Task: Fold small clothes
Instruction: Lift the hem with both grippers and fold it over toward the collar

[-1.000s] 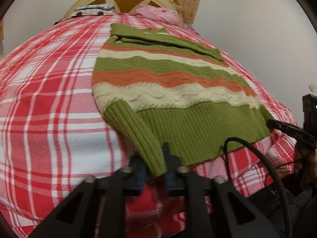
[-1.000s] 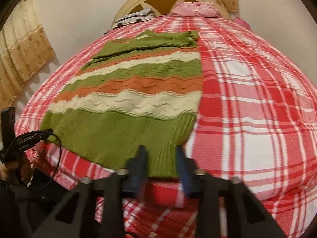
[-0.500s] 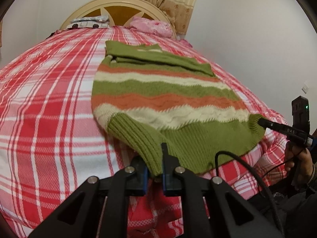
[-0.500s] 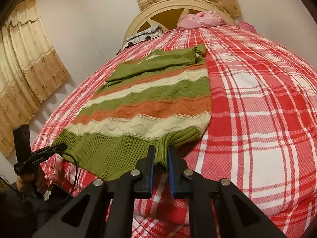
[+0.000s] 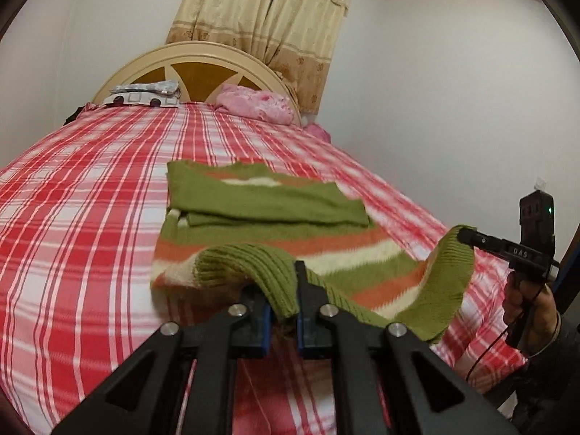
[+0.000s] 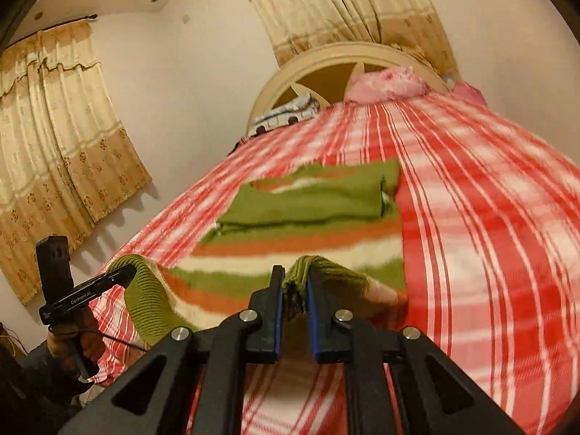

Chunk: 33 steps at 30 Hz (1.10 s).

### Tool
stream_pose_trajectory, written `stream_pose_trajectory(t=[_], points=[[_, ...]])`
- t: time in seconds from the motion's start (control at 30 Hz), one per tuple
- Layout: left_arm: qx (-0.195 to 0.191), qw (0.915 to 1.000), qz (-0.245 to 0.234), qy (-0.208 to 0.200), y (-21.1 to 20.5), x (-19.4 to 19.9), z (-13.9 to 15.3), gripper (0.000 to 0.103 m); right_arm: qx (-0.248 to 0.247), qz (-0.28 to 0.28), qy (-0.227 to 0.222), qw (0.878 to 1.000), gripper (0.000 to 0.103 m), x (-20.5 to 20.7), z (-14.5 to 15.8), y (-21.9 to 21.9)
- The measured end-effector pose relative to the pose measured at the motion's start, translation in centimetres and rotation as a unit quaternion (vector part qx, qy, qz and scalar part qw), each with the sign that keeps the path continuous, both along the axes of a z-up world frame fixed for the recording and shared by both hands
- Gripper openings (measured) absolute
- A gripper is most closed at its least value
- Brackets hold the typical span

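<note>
Covering most of both frames, the bed (image 5: 83, 217) has a red and white checked sheet and runs up toward the round headboard (image 5: 188, 58) at the top. The sweater (image 5: 261, 203) lies in the middle of the frame, its long way pointing up at the headboard, neck end far away. Its green sleeves are folded flat across the top part. The near green hem is lifted off the sheet and hangs between the two claws.

In the right wrist view the sheet and sweater (image 6: 311, 203) are blurry. The lowest part of the hem is hidden behind the black claw arms.

The left claw (image 5: 282, 301) sits at the bottom middle, its fingers pressed close and pinching one hem corner. The right claw (image 6: 293, 290) pinches the other corner the same way; in the left wrist view its tip (image 5: 467, 235) shows at the right edge, gripping the cloth.

A pink pillow (image 5: 253, 107) rests by the headboard.
</note>
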<state>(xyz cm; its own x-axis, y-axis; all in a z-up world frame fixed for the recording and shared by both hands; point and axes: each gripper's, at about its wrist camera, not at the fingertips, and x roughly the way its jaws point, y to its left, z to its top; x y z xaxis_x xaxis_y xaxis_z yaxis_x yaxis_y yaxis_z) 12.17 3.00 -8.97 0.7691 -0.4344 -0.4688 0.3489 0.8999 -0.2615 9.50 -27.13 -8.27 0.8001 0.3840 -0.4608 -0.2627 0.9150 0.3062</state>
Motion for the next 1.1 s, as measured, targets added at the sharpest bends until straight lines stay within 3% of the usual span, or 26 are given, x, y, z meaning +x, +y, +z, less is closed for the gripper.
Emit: stream_pose_trajectory(t=[0.2,0.47,0.8,0.97,1.1], points=[[0.007,0.9996,0.011,-0.024,0.2,2.8,1.6,0.01,-0.008,0.006,-0.022,1.0,0.011,3.2,2.3,0.2],[-0.017,0.9994,0.018,-0.024,0.6,7.4,3.0,0.01,-0.001,-0.001,-0.031,1.0,0.01,8.7,4.3,-0.9],[-0.016,0.9992,0.024,-0.028,0.0,14.6,4.6,0.01,-0.019,0.006,-0.042,0.999,0.004,16.1,7.0,-1.1],[-0.02,0.9996,0.021,-0.007,0.0,16.8,3.3,0.01,-0.037,0.041,0.005,0.998,0.004,19.3,5.3,-0.7],[-0.017,0.9996,0.023,0.007,0.4,17.0,2.1,0.01,-0.089,0.087,0.072,0.99,0.005,20.7,0.8,1.0]])
